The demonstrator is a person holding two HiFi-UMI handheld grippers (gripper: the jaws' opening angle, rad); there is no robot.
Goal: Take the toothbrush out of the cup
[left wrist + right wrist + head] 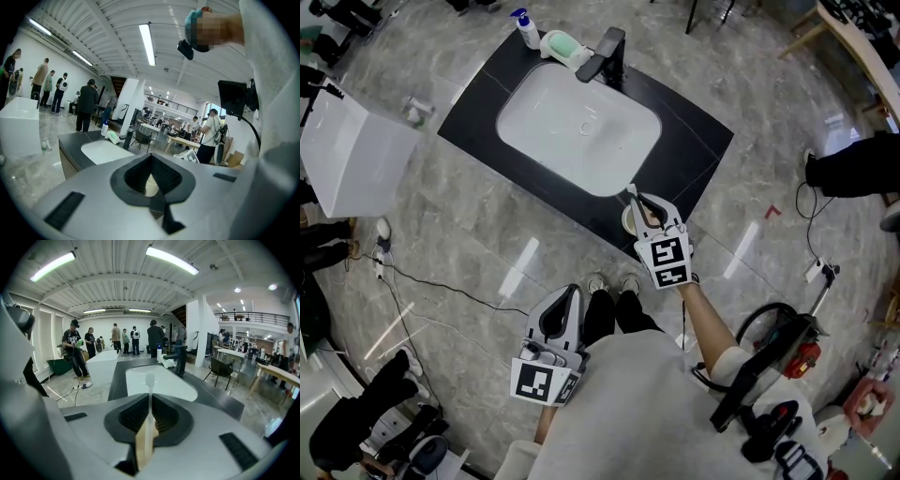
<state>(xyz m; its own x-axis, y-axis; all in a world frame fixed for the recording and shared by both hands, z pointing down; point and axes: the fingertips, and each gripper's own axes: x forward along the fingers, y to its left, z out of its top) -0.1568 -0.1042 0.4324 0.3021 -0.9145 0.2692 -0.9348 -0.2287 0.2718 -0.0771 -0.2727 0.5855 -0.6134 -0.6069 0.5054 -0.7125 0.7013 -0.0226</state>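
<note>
Right tool (647,208) clamped on toothbrush (150,399) mid-handle, brush end poking past, right over cup (628,222) at table (694,150) near-right edge. Looks light, stiff, thin, prob. slick plastic, so a mid-handle hold suits. Left tool (570,295) closed, empty, near person's body.

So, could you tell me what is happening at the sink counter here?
A person stands at the black counter with the white sink, a gripper in each hand. The right gripper is shut on a toothbrush, whose head sticks out beyond its jaws, right by the cup at the counter's near edge. Whether the handle has cleared the cup cannot be told. The left gripper hangs shut and empty, low by the person's body.
</note>
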